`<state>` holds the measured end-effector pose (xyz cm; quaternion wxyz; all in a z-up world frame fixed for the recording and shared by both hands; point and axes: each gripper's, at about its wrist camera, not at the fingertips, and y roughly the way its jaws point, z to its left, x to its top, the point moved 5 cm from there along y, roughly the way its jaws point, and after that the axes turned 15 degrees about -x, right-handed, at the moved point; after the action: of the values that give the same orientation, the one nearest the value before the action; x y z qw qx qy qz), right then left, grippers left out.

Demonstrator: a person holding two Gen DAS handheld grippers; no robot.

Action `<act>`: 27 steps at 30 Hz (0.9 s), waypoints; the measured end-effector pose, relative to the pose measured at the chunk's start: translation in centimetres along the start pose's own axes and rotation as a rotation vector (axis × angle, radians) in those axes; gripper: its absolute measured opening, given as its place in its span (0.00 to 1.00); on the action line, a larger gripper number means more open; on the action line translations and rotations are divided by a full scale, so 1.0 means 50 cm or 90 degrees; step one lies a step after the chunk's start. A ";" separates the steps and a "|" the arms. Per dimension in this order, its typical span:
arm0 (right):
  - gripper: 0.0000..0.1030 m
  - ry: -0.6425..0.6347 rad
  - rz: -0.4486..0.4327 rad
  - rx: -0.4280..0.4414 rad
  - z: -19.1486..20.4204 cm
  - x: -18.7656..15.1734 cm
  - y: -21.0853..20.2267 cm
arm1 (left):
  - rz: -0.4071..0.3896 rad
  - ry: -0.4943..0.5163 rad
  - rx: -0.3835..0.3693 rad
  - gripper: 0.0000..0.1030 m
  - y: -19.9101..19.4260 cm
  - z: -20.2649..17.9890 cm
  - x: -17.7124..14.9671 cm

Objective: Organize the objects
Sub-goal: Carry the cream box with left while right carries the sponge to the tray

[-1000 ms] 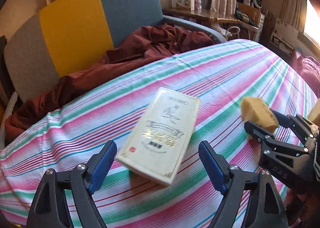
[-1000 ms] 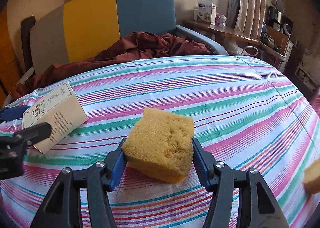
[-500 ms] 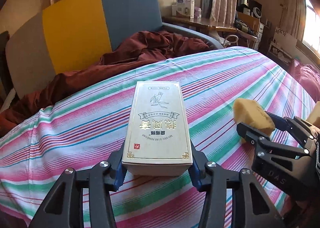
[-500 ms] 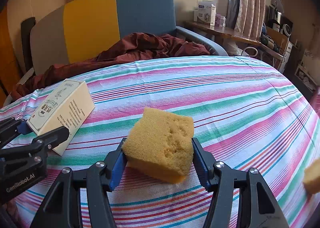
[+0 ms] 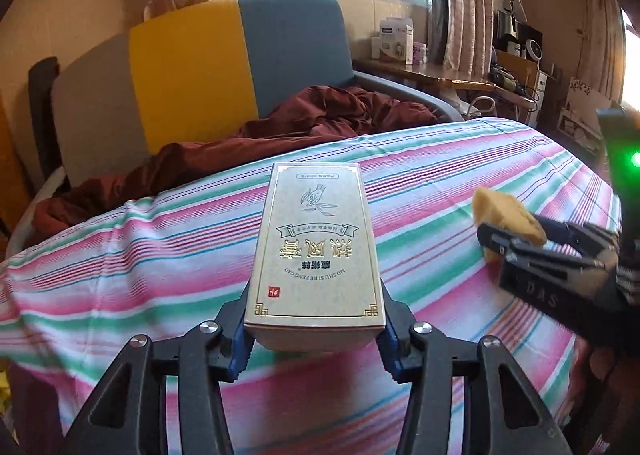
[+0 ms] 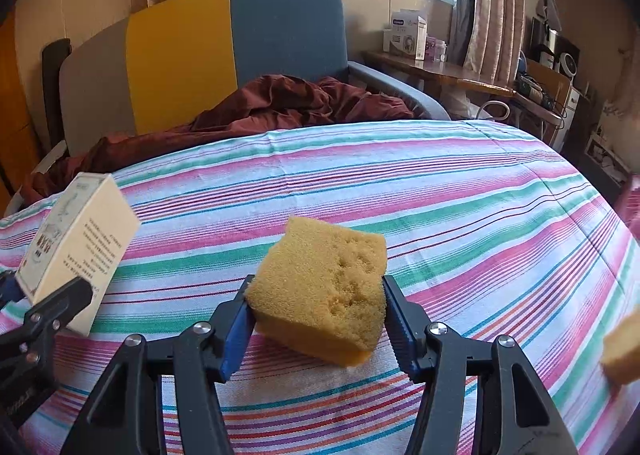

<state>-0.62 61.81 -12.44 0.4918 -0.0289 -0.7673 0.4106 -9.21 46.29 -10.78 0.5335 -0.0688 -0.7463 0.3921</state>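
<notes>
Item 1, left gripper (image 5: 314,343): clamped on the near end of a cream carton (image 5: 316,251) with gold lettering; blue pads pressed against both side walls. The carton juts forward, its far end over the striped bedsheet (image 5: 160,239); from the right wrist view it appears lifted clear of the cloth, tilted, though contact at its lower edge cannot be ruled out

Item 2, right gripper (image 6: 316,329): closed on a yellow sponge (image 6: 324,287), pads bearing on its two flanks. The sponge sits at a slant, its front corner raised; whether its underside touches the sheet cannot be told

Item 3, second yellow sponge piece (image 6: 624,351): at the right edge of the right wrist view, partly cut off, lying on the sheet well apart from the held one

Item 4, surroundings: dark red cloth (image 5: 312,115) heaped beyond the bed, in front of a chair back in grey, yellow and blue (image 5: 192,67)

Step in hand, as judged: both pick-ups complete, one object in each tool; transport to a sorting place is due. No tray, bin or marked spot is in view, so the destination is unknown

Next move calls for: steady grips, firm on the smooth carton, light enough not to crush the sponge; the two tools are near each other, so their paths need separating
</notes>
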 end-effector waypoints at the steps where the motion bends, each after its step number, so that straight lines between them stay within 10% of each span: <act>1: 0.58 0.001 -0.005 0.000 -0.001 0.001 -0.003 | -0.005 0.001 0.001 0.50 -0.011 -0.003 -0.007; 27: 0.57 -0.121 -0.097 0.009 0.098 -0.070 -0.151 | -0.072 -0.136 -0.039 0.50 -0.311 0.047 -0.131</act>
<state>0.08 52.29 -10.92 0.4464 0.0722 -0.8077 0.3784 -3.56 31.04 -5.67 0.4700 -0.0010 -0.8129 0.3438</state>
